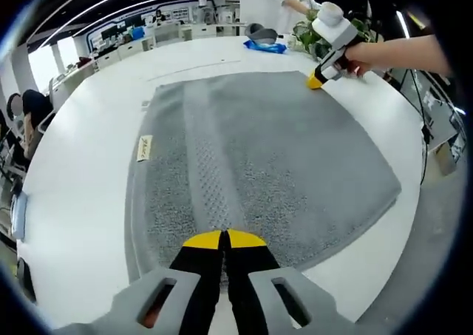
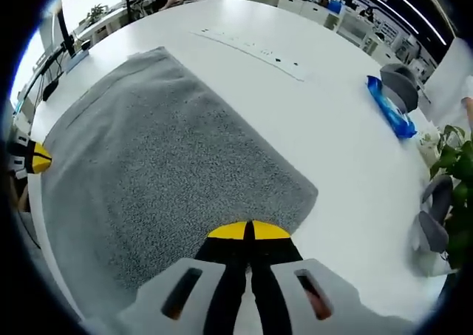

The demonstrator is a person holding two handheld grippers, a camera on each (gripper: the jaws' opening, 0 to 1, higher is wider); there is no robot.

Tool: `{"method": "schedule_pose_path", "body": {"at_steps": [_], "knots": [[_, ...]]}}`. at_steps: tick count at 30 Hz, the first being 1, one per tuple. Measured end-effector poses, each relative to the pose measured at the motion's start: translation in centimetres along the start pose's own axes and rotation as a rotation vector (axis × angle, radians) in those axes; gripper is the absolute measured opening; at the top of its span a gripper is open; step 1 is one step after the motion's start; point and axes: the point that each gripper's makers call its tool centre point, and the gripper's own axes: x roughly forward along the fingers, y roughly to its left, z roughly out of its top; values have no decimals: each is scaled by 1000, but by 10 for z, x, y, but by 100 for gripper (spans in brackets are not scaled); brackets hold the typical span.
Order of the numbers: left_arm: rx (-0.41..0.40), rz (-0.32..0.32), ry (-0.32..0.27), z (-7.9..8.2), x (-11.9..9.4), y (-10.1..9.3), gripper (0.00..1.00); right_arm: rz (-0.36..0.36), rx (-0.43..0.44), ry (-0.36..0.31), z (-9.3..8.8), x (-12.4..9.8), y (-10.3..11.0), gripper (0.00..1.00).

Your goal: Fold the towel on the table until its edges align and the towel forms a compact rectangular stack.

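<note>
In the left gripper view, the grey towel [image 1: 259,172] is seen spread flat on the white table [image 1: 96,172], a small label [image 1: 145,148] lying at one of its edges. The left gripper [image 1: 223,239] is held at the towel's near edge with its jaws pressed together, seemingly pinching the cloth. The right gripper [image 1: 316,81] is seen at the towel's far corner. In the right gripper view, the right gripper [image 2: 247,231] is closed at the towel's [image 2: 162,172] corner, though whether cloth is caught cannot be told. A blue packet [image 2: 390,109] lies well apart from the towel. The first fold appears to be starting; both held ends would next be lifted and carried across to the towel's opposite edge.
</note>
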Motion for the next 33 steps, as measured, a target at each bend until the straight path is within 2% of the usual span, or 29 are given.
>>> {"method": "schedule_pose_path", "body": {"at_steps": [8, 11, 14, 16, 22, 28, 33], "knots": [[40, -11, 22, 2, 1, -12, 1, -27, 13, 32, -12, -5, -6, 0], [71, 2, 28, 2, 1, -12, 1, -34, 17, 31, -15, -6, -7, 0], [63, 11, 33, 2, 2, -11, 1, -36, 28, 23, -16, -7, -8, 0], [69, 17, 44, 3, 2, -11, 1, -37, 67, 8, -18, -8, -9, 0], [90, 27, 104, 3, 3, -11, 1, -50, 74, 2, -26, -12, -7, 0], [99, 38, 108, 6, 6, -8, 1, -47, 98, 8, -35, -16, -10, 0], [102, 15, 114, 8, 8, -5, 1, -55, 103, 14, -43, -20, -8, 0]]}}
